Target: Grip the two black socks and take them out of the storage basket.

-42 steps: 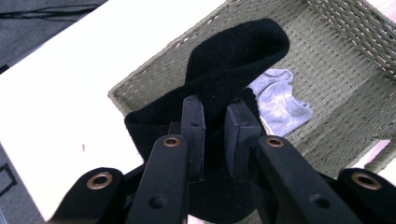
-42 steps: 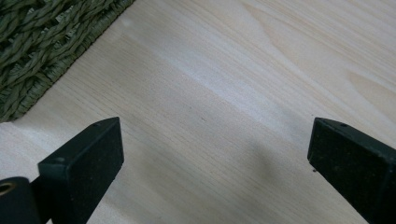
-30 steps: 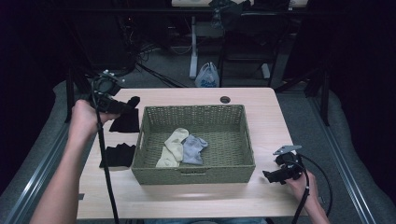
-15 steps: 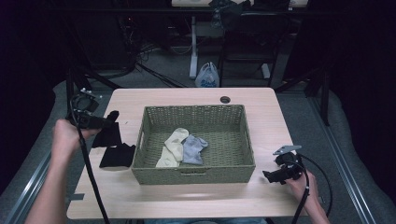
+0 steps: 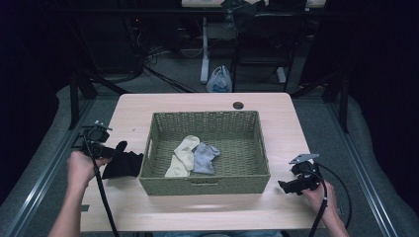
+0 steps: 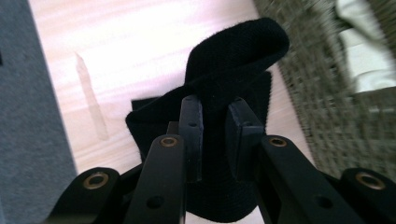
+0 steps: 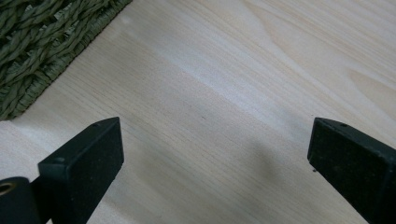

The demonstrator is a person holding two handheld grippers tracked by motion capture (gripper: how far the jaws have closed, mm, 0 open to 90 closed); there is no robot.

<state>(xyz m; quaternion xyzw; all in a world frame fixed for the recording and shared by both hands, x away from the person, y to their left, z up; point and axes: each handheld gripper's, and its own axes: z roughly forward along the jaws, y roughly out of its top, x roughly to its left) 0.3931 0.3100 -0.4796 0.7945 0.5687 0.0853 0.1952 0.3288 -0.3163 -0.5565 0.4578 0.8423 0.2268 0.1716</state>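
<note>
Fingers (image 6: 192, 135) of your left gripper (image 6: 215, 135) are pinched narrow on a black fabric sock (image 6: 233, 60), whose free end curls up and over above the 2 pads in the left gripper view. Beneath it, a second black sock (image 6: 149, 112) lies flat on the light wooden table (image 6: 121, 42); the 2 overlap in that view, and you cannot tell whether the held one rests on it.

From the high view, your left gripper (image 5: 106, 149) sits low at the table's left side, with the black fabric (image 5: 123, 164) bunched just beside the left wall of the rectangular green woven wicker basket (image 5: 205, 183). At that distance the 2 black socks read as 1 dark mass.

Inside the basket, near its middle, a cream sock (image 5: 183, 154) and a grey-blue sock (image 5: 204, 158) lie side by side, touching.

Your right gripper (image 7: 215, 158) has its 2 black pads spread wide over bare wood, with nothing between them; a corner of the wicker basket (image 7: 42, 42) shows at the upper left of the right gripper view. In the high view that gripper (image 5: 289, 186) rests low on the table, just right of the basket's near right corner, in your right hand (image 5: 318, 195).

A round cable hole (image 5: 238, 105) sits in the tabletop beyond the basket's far wall.
</note>
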